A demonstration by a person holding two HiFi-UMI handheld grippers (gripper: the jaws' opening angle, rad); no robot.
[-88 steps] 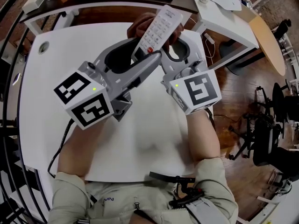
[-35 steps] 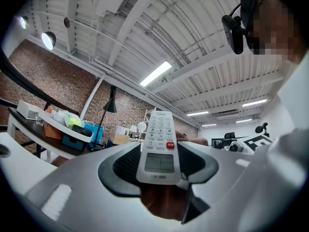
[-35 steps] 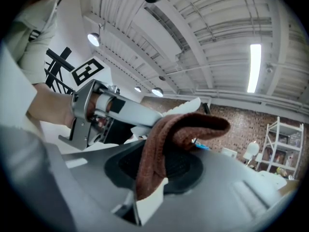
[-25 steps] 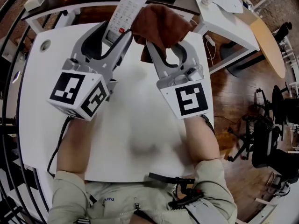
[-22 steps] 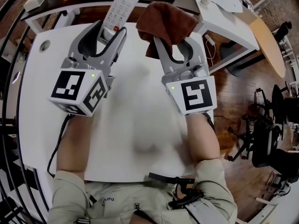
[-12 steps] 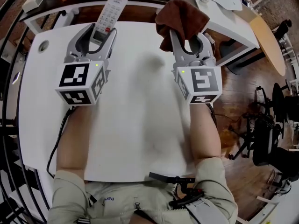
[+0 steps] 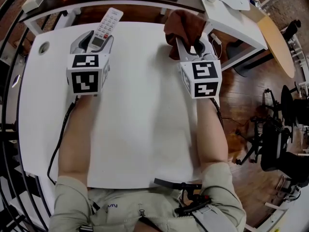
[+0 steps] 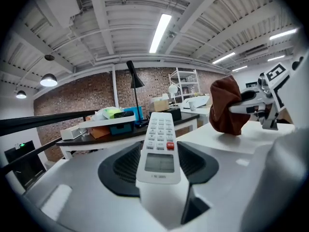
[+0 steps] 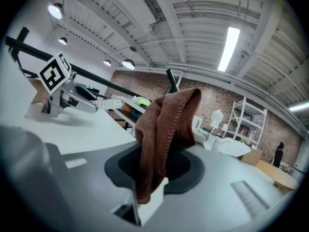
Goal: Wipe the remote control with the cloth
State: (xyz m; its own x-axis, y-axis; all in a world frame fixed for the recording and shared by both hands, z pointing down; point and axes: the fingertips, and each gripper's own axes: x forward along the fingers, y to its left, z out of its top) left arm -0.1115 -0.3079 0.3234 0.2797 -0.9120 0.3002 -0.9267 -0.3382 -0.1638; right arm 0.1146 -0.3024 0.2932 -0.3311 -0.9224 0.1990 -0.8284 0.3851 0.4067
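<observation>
My left gripper [image 7: 98, 38] is shut on the lower end of a white remote control [image 7: 107, 24]. The remote points away over the far left part of the white table [image 7: 145, 110]. In the left gripper view the remote [image 8: 158, 149] lies face up between the jaws, its display and red button showing. My right gripper [image 7: 190, 45] is shut on a brown cloth [image 7: 183, 27], which bunches above its jaws at the table's far right. The cloth [image 9: 161, 139] fills the middle of the right gripper view. Remote and cloth are well apart.
A round grommet [image 7: 44, 47] sits in the table's far left corner. A dark desk with boxes [image 8: 116, 122] stands beyond the far edge, a white desk [image 7: 227, 8] at the back right. A cable [image 7: 60, 144] trails from the left gripper. An office chair [image 7: 275, 149] stands on the wooden floor to the right.
Both grippers have drawn apart and sunk toward the table, the left with the remote going left, the right with the cloth going right. Cloth and remote no longer touch.
</observation>
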